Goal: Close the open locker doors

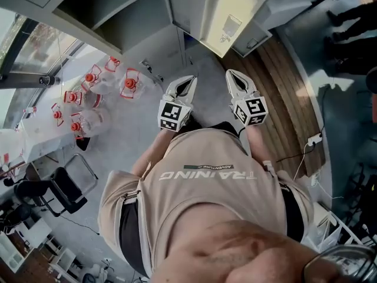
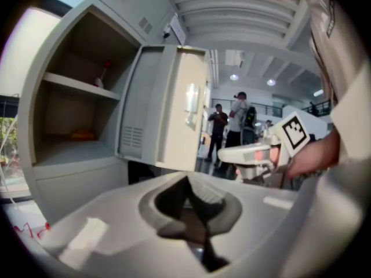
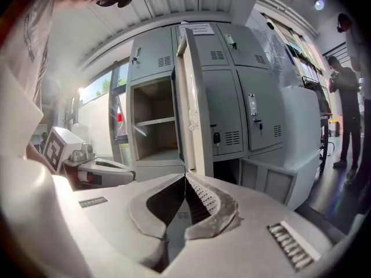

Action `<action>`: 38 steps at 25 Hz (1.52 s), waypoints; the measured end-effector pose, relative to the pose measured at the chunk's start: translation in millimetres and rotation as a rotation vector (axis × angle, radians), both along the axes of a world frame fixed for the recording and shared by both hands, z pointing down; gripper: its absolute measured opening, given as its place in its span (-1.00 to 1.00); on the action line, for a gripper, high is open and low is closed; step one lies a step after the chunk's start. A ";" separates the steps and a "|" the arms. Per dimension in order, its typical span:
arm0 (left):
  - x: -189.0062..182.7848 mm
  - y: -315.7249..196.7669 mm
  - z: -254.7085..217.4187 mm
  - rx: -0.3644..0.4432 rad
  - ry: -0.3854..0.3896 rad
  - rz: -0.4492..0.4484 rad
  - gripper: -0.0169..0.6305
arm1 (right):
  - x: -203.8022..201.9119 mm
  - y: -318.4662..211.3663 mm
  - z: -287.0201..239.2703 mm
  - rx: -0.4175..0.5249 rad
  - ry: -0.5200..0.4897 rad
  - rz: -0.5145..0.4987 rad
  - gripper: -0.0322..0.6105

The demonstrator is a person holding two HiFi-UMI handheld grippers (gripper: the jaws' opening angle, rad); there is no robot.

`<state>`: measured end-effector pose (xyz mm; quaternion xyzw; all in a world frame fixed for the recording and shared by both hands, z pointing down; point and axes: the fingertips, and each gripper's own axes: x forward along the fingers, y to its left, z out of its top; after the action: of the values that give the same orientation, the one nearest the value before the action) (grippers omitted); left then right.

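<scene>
Fingers (image 3: pixel 211 204) of right gripper (image 3: pixel 185 181) meet tip to tip, nothing held; left gripper (image 2: pixel 186 184) likewise. Open pale grey metal locker door (image 3: pixel 189 97) stands edge-on ahead, apart. Best: press its outer right face near the free edge and swing left.

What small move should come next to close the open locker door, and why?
Probably reach the right claw forward to the outer face of the open door and push it left toward the open compartment. The claw is shut, empty and short of the door, which stands edge-on just ahead of it.
</scene>
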<state>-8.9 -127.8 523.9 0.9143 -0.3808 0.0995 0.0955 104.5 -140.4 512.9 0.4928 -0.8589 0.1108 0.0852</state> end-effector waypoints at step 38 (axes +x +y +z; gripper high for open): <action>-144.1 -36.9 9.5 -0.071 -0.013 -0.594 -0.95 | -156.9 -56.7 15.0 0.007 -0.041 -0.682 -0.86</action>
<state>-153.1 -164.6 533.4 0.7582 -0.6286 0.0863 0.1501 -52.4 -197.1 527.8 0.1750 -0.9761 0.0827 0.0984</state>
